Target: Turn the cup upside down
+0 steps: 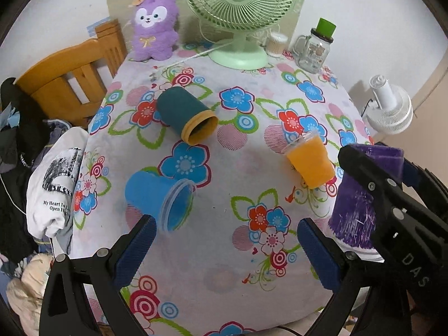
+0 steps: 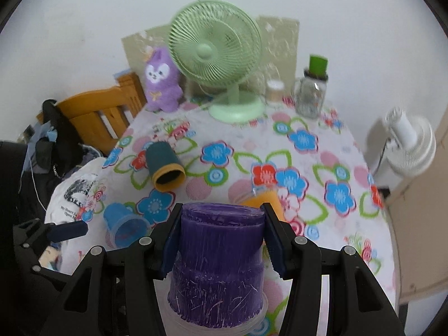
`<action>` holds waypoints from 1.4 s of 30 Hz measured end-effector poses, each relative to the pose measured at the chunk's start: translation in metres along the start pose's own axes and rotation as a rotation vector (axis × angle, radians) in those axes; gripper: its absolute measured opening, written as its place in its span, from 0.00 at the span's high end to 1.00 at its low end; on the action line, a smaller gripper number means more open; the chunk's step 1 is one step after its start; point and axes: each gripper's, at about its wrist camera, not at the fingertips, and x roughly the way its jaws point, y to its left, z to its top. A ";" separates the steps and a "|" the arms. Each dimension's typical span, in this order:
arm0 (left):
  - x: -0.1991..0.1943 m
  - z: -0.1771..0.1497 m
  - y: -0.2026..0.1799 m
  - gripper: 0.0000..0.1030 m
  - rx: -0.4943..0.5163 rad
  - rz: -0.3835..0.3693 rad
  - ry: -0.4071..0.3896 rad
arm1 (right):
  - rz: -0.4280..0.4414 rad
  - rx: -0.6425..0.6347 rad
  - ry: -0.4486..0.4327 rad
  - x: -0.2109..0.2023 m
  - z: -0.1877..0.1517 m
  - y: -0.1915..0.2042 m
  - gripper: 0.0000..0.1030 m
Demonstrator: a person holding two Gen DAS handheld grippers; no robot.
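Right wrist view: the right gripper clamps a purple cup between its two blue-padded fingers, at six o'clock in the picture. The cup stands upside down, its long axis upright, closed base on top and clear rim at the bottom by the flowered tablecloth; whether the rim touches the cloth cannot be told. Scratches mark its lower wall.

In the left wrist view the same purple cup sits at four o'clock, and the right gripper's black arm shows the letters "DAS". The left gripper hangs at six o'clock with its fingers spread wide, holding nothing.

Three more cups lie on their sides: a blue cup at eight o'clock, mouth facing the camera; a dark green cup with a yellow rim near the centre; an orange cup at three o'clock. A white shirt at nine o'clock reads "My Heart Is", the rest unclear. A green fan stands at twelve o'clock.
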 end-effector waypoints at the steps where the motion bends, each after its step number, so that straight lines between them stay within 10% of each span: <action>1: 0.002 -0.003 0.000 0.01 0.001 0.004 -0.007 | 0.006 -0.009 -0.029 0.001 -0.005 0.000 0.46; 21: 0.070 -0.066 0.033 0.01 0.017 0.128 -0.010 | 0.070 -0.020 -0.261 0.075 -0.085 0.009 0.45; 31: 0.054 -0.067 0.028 0.01 0.031 0.073 0.054 | 0.047 0.042 -0.053 0.044 -0.086 0.008 0.13; 42: -0.038 -0.023 0.008 0.01 0.038 0.006 -0.013 | -0.001 0.083 0.083 -0.042 -0.014 -0.002 0.10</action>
